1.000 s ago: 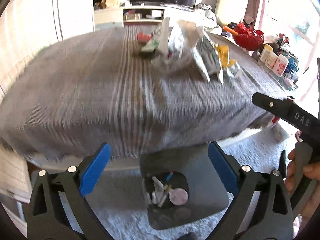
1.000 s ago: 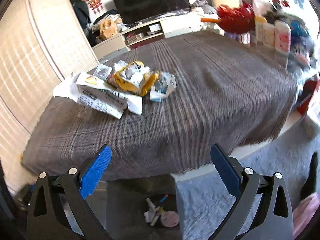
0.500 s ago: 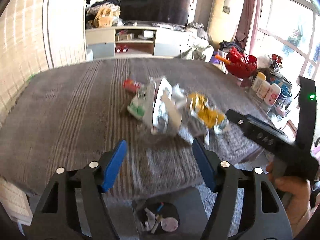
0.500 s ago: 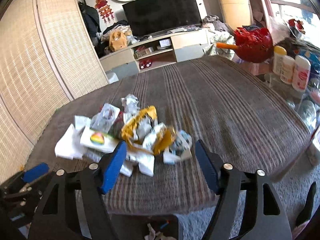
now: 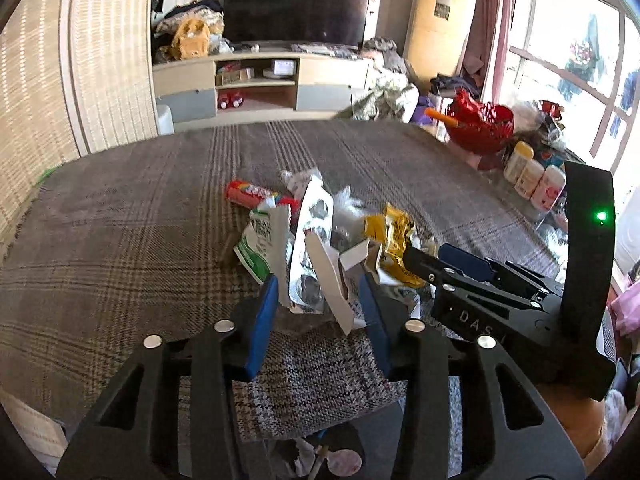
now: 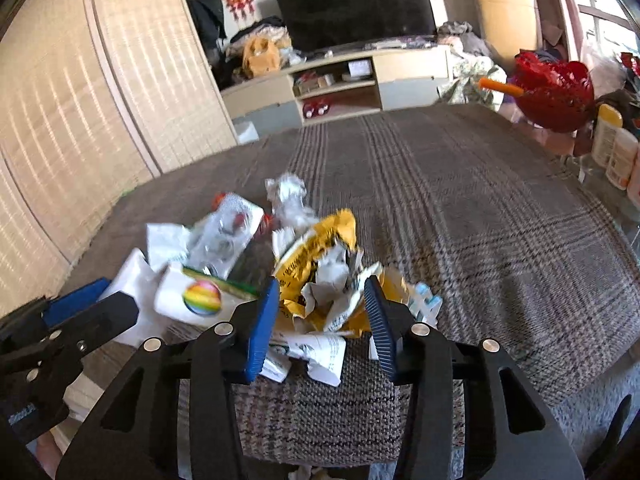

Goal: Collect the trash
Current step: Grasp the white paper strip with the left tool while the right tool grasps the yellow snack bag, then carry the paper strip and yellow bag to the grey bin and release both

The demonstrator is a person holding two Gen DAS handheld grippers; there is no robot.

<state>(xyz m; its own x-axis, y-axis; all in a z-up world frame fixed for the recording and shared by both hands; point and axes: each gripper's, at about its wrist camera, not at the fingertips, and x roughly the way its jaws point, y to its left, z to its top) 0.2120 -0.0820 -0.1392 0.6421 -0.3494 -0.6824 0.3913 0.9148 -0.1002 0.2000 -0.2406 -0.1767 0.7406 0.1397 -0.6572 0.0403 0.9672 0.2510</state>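
Observation:
A heap of trash lies near the front edge of a table with a grey plaid cloth (image 5: pixel 120 240). It holds a white blister wrapper (image 5: pixel 310 256), a green-and-white carton (image 5: pixel 260 244), a red tube (image 5: pixel 246 192) and a crumpled yellow wrapper (image 5: pixel 394 232). My left gripper (image 5: pixel 318 292) is open, its jaws on either side of the white wrapper. My right gripper (image 6: pixel 320 300) is open around the yellow wrapper (image 6: pixel 316 264) and torn white paper (image 6: pixel 332 276). The right gripper also shows in the left wrist view (image 5: pixel 460 264). The left gripper also shows in the right wrist view (image 6: pixel 88 308).
A dark bin with trash (image 5: pixel 320 458) stands on the floor under the table's front edge. A red bowl (image 5: pixel 480 128) and several white bottles (image 5: pixel 536 180) stand at the table's right. A TV unit (image 5: pixel 260 80) and wicker screens (image 6: pixel 80 100) are behind.
Both grippers have risen from over the floor bin and moved forward onto the trash heap. Their jaws have narrowed and now stand around wrappers.

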